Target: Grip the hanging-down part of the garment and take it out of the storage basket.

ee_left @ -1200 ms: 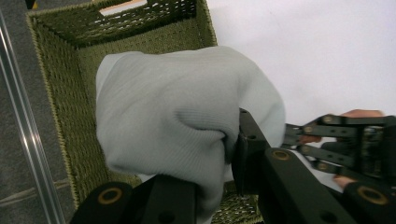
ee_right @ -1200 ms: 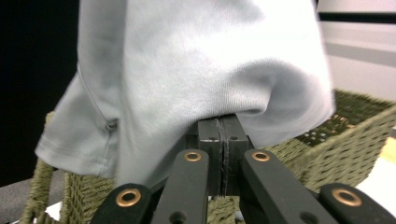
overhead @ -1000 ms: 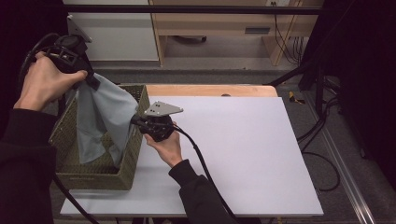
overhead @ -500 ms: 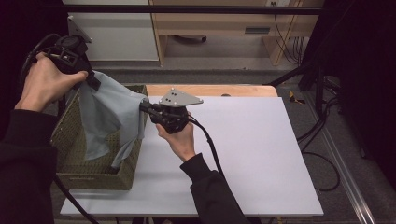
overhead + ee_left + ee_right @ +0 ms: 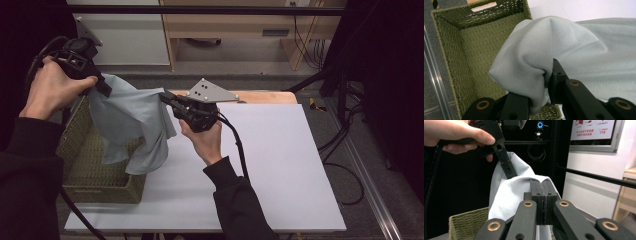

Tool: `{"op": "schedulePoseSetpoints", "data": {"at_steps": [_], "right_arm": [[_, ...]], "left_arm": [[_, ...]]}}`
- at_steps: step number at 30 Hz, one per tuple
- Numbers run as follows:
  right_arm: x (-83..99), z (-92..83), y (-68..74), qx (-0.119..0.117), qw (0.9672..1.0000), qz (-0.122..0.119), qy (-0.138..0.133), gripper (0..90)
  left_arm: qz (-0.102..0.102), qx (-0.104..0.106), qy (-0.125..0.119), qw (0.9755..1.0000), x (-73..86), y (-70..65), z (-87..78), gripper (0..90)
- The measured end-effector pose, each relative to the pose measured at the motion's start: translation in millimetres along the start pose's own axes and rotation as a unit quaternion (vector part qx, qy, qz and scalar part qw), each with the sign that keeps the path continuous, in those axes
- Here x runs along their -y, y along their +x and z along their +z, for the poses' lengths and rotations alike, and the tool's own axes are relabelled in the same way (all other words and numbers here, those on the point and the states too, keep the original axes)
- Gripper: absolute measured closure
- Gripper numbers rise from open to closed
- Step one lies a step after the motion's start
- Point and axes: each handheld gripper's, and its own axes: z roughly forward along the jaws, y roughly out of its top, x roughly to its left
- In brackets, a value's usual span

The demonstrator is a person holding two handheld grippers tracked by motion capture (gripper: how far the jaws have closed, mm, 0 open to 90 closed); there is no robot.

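Observation:
A pale grey-blue cloth (image 5: 130, 120) hangs spread between my two grippers above a woven olive basket (image 5: 90, 165) at the table's left end. Its lower part dangles over the basket's right wall. My left gripper (image 5: 104, 89), held high at the left, is shut on one upper corner; in the left gripper view the cloth (image 5: 531, 50) bunches around its jaws (image 5: 547, 75). My right gripper (image 5: 163, 96) is shut on the other upper edge. In the right gripper view its jaws (image 5: 543, 183) pinch the cloth (image 5: 509, 192), with the left gripper (image 5: 507, 168) just beyond.
The white tabletop (image 5: 270, 160) stretches to the right of the basket. A wooden shelf unit (image 5: 225, 30) stands behind the table. Black cables (image 5: 345, 140) and a dark stand lie on the floor at the right. The basket's inside (image 5: 474, 42) is open below the cloth.
My right gripper has risen and moved away from the basket with the cloth's edge, lifting and spreading the cloth. The left hand has stayed where it was.

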Motion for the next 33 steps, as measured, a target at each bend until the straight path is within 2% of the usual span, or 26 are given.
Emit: {"op": "schedulePoseSetpoints", "data": {"at_steps": [10, 15, 20, 25, 33], "right_arm": [[-16.1, -8.0, -2.3, 0.011, 0.9998, -0.007, -0.014, 90.0], [-15.8, -10.1, -2.1, 0.012, 0.9998, -0.011, -0.006, 90.0], [8.1, -13.6, -4.2, 0.014, 0.9997, -0.011, 0.019, 90.0], [42.4, -16.3, -8.8, 0.006, 0.9986, 0.018, 0.049, 89.8], [87.7, -13.6, -6.3, 0.007, 0.9934, 0.038, 0.109, 89.1]], "left_arm": [[0.01, 0.006, 0.0, 0.9999, -4.5, -9.8, 1.5, 79.5], [0.016, 0.006, 0.004, 0.9998, -5.5, -13.5, 3.8, 79.5], [0.019, 0.0, 0.006, 0.9998, -5.0, -14.5, 2.9, 79.5], [0.02, 0.006, 0.001, 0.9998, -4.1, -16.6, 4.8, 79.6], [0.035, 0.009, 0.006, 0.9993, -5.2, -28.0, 11.5, 79.5]]}}
